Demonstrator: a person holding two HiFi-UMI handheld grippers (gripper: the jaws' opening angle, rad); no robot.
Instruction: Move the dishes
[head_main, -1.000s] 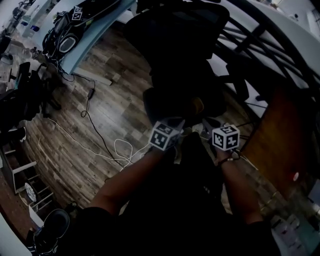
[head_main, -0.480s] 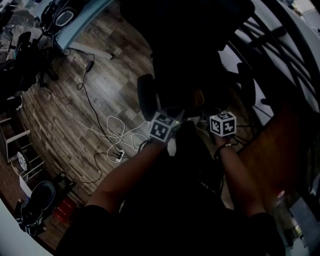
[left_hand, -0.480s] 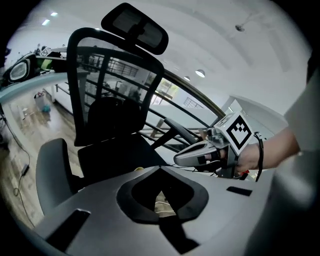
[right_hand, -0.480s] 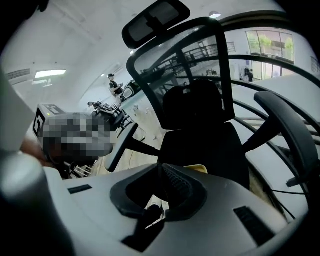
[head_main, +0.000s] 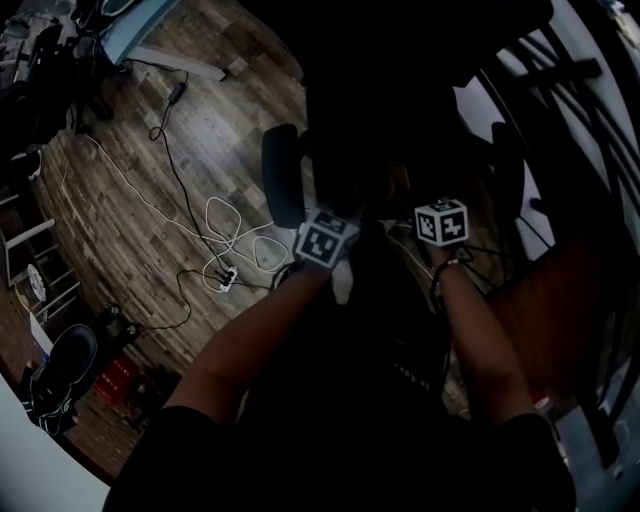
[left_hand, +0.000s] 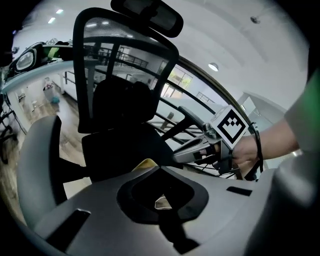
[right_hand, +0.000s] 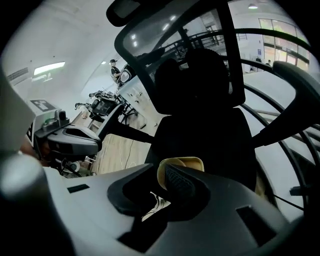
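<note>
Approach: I'm just opening right claw (right_hand: 157, 192), empty; left claw (left_hand: 162, 200) clenched, empty; targeting yellow dish (right_hand: 189, 161) on chair (right_hand: 200, 125); next, straddle rim.

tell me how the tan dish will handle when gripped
The dish looks rigid with a thin raised rim, so probably stiff and light. Its smooth surface may slip when gripped. If it sits on the chair seat, a nudge could slide it.
</note>
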